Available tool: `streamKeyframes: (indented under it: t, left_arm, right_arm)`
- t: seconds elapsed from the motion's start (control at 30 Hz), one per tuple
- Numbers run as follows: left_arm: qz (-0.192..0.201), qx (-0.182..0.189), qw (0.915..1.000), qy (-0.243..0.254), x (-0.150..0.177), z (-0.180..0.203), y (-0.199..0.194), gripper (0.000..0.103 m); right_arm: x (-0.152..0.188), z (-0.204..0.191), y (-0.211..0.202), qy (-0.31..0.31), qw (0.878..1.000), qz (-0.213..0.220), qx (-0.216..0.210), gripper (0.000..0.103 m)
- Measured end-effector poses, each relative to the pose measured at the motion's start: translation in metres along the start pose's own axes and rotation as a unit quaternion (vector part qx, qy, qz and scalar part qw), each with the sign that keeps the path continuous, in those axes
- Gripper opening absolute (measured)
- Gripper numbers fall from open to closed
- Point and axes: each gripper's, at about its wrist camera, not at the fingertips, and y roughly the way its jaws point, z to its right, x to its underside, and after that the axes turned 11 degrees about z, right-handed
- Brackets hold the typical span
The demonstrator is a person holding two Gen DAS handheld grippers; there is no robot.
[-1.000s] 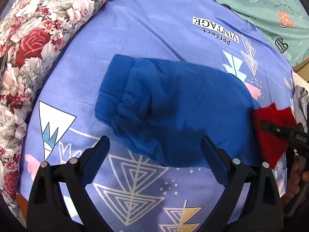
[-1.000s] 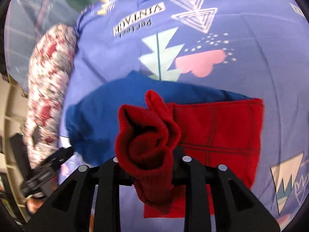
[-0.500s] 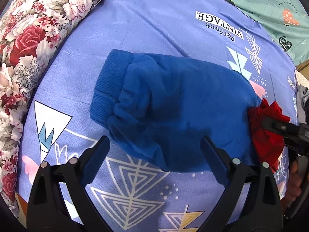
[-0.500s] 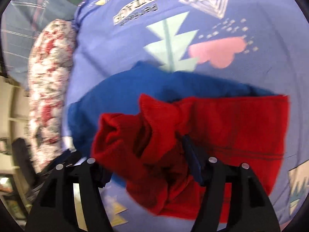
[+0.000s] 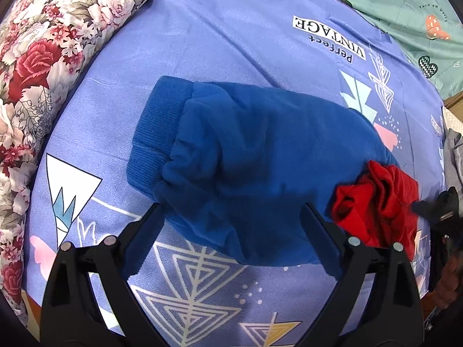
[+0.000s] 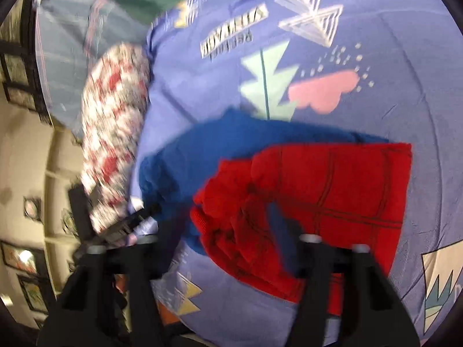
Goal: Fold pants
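Left wrist view: the left gripper (image 5: 231,217) hangs with its fingers spread wide over the near edge of the blue fleece pants (image 5: 254,156), which lie folded on the lilac patterned bedsheet (image 5: 220,29). The pants' bunched red section (image 5: 379,199) sits at their right end; a floral quilt (image 5: 43,57) borders the sheet's left.

Right wrist view, blurred: the right gripper (image 6: 228,231) stands parted, fingers either side of the red section (image 6: 332,190) on the sheet (image 6: 419,57).
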Motion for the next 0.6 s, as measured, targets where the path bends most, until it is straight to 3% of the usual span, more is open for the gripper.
streamKeyframes:
  t: [0.17, 0.2, 0.27, 0.3, 0.37, 0.43, 0.5, 0.6]
  left_arm:
    - [0.008, 0.023, 0.9996, 0.013, -0.003, 0.018, -0.006, 0.096]
    - [0.008, 0.031, 0.9993, 0.02, -0.004, 0.024, -0.007, 0.096]
    - [0.008, 0.041, 0.9986, 0.033, -0.005, 0.037, -0.008, 0.096]
    - [0.012, 0.049, 0.9979, 0.041, -0.006, 0.046, -0.01, 0.096]
    - [0.015, 0.065, 0.9965, 0.051, -0.009, 0.059, -0.013, 0.096]
    - [0.021, 0.084, 0.9942, 0.064, -0.011, 0.074, -0.017, 0.096]
    - [0.026, 0.1, 0.9918, 0.076, -0.014, 0.089, -0.019, 0.096]
    - [0.024, 0.116, 0.9876, 0.103, -0.016, 0.114, -0.015, 0.096]
  right_arm:
    - [0.008, 0.026, 0.027, -0.034, 0.993, -0.024, 0.112, 0.017]
    - [0.007, 0.03, 0.027, -0.026, 0.994, -0.025, 0.102, 0.013]
    - [0.004, 0.031, 0.016, -0.013, 0.998, -0.024, 0.063, 0.017]
    - [0.0, 0.029, 0.004, -0.009, 0.999, -0.014, 0.032, 0.018]
    - [-0.007, 0.031, -0.021, -0.009, 1.0, 0.018, 0.013, 0.023]
    - [-0.014, 0.041, -0.042, -0.008, 0.998, 0.048, 0.042, 0.034]
    - [-0.019, 0.055, -0.053, -0.016, 0.993, 0.058, 0.102, 0.034]
    - [-0.021, 0.068, -0.053, -0.015, 0.991, 0.06, 0.118, 0.024]
